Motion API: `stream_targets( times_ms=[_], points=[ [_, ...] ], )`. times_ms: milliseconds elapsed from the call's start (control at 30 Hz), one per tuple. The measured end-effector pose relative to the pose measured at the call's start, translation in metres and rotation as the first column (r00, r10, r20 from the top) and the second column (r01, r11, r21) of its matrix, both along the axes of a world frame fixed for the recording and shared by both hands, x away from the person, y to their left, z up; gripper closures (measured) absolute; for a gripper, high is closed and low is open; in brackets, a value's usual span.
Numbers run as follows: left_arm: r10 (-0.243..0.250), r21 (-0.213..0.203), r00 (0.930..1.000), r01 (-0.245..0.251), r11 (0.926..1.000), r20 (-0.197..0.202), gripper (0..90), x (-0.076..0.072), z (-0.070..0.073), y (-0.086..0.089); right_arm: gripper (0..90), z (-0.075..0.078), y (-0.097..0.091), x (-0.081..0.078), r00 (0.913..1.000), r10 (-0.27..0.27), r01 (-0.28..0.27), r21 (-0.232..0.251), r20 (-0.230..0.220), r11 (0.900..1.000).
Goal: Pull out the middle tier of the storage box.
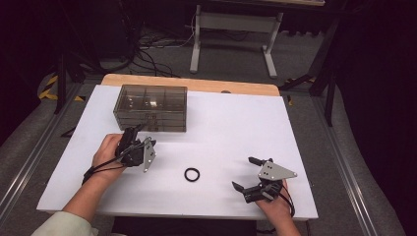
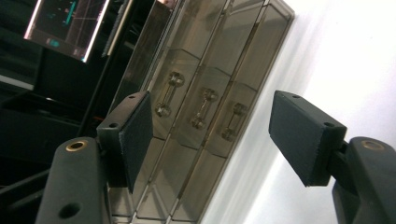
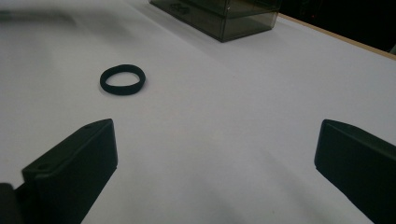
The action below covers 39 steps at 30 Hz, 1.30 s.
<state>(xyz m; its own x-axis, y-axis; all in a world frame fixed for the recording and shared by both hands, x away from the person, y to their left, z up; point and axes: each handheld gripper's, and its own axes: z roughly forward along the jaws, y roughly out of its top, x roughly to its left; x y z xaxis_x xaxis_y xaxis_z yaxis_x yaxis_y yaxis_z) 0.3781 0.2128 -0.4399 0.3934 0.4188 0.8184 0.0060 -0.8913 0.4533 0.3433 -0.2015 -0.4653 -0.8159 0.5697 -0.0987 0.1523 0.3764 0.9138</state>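
Smoky translucent plastic drawer box point(image 2: 205, 116) faces the spread left hand-held gripper point(image 2: 210, 135); right hand-held gripper point(image 3: 215, 158) gapes.

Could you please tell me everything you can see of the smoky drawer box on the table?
The drawer box is a low, see-through case of smoke-tinted plastic, its top divided into compartments. The left gripper view shows three drawer fronts side by side, each with a clear bar handle. It stands upright near the far left of the white table, all drawers shut. The left gripper points at its front, jaws open, touching nothing.
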Motion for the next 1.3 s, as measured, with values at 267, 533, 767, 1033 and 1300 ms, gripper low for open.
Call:
stream_targets(
  times_ms=[267, 533, 767, 1033, 1300],
  points=[
    [0.040, 0.054, 0.9976, -0.043, 0.9976, 0.056, 36.2, 0.003, -0.006, -0.002, 0.1, -0.001, 0.001, -0.001, 1.0000, -0.003, 0.003, -0.015, 0.000, 0.9999],
    [0.072, 0.110, 0.9919, -0.083, 0.9904, 0.105, 41.7, 0.007, -0.012, -0.002, 0.1, -0.001, 0.001, -0.001, 1.0000, -0.002, 0.002, -0.015, -0.002, 0.9999],
    [0.085, 0.165, 0.9883, -0.106, 0.9806, 0.126, 44.1, 0.010, -0.018, -0.004, 0.1, -0.001, 0.001, 0.000, 1.0000, -0.001, 0.001, -0.017, 0.000, 0.9999],
    [0.080, 0.205, 0.9841, -0.112, 0.9724, 0.158, 47.8, 0.013, -0.024, -0.006, 0.1, -0.001, 0.002, 0.000, 1.0000, -0.001, 0.001, -0.017, 0.000, 0.9999],
    [0.073, 0.257, 0.9804, -0.119, 0.9591, 0.183, 51.6, 0.018, -0.032, -0.008, 0.1, -0.001, 0.002, 0.000, 1.0000, -0.001, 0.001, -0.017, -0.001, 0.9999]
  ],
)
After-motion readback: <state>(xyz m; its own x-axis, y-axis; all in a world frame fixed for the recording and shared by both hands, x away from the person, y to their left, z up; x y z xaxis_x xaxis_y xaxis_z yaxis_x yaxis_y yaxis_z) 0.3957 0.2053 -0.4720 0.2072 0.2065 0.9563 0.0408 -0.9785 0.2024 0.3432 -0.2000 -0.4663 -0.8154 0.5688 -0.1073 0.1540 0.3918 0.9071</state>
